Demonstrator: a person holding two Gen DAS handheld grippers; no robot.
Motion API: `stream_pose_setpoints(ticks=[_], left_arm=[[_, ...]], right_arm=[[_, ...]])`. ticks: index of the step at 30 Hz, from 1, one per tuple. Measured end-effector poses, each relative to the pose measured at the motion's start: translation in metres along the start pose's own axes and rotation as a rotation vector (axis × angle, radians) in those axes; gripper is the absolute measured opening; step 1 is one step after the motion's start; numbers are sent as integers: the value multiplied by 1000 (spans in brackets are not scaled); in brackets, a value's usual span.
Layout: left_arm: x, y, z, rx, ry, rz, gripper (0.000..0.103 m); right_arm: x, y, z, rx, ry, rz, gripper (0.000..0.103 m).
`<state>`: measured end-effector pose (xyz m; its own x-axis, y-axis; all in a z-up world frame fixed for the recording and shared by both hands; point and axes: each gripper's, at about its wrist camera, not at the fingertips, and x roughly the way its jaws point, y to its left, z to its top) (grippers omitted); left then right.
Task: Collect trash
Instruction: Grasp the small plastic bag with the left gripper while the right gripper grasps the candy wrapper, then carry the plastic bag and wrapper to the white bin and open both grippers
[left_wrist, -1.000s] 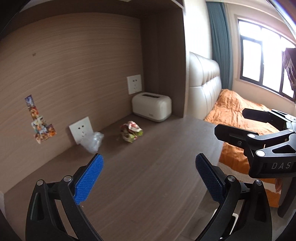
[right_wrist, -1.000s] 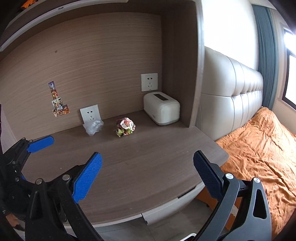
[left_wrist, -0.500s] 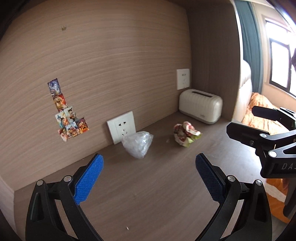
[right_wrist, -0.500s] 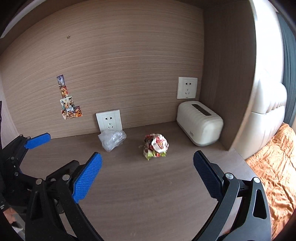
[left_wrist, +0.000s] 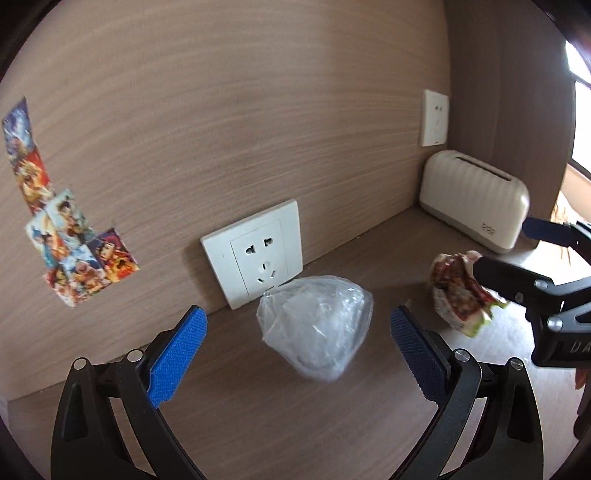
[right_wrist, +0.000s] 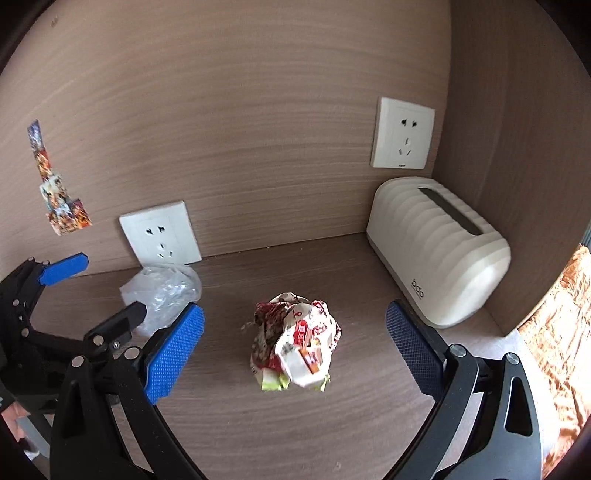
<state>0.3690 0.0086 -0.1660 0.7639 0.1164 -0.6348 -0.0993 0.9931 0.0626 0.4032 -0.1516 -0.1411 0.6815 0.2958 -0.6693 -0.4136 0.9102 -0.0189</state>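
A crumpled clear plastic bag (left_wrist: 317, 325) lies on the wooden desk (left_wrist: 280, 417) in front of a wall socket. My left gripper (left_wrist: 295, 350) is open, its blue pads on either side of the bag, not touching it. A crumpled red-and-white snack wrapper (right_wrist: 295, 339) lies on the desk further right. My right gripper (right_wrist: 295, 350) is open with the wrapper between its pads, apart from them. The wrapper also shows in the left wrist view (left_wrist: 458, 291), partly behind the right gripper. The bag shows in the right wrist view (right_wrist: 162, 291), partly behind the left gripper.
A cream ribbed tissue box (right_wrist: 439, 247) stands at the back right corner against the side panel. Two white sockets (right_wrist: 160, 236) (right_wrist: 402, 133) and colourful stickers (left_wrist: 62, 236) are on the wooden back wall. An orange bed cover (right_wrist: 561, 328) lies beyond the desk's right edge.
Both grippers have moved forward over the desk toward the back wall. The bag now sits between the left pads and the wrapper between the right pads. Both stayed open.
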Motion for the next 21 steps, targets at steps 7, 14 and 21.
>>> stream_pose_setpoints(ticks=[7, 14, 21], left_arm=[[37, 8, 4, -19, 65, -14, 95], [53, -1, -1, -11, 104, -86, 46], [16, -1, -2, -12, 54, -105, 35]], right_arm=[[40, 0, 1, 3, 60, 6, 98], [58, 1, -12, 14, 133, 32, 59], [29, -2, -12, 22, 84, 38, 58]])
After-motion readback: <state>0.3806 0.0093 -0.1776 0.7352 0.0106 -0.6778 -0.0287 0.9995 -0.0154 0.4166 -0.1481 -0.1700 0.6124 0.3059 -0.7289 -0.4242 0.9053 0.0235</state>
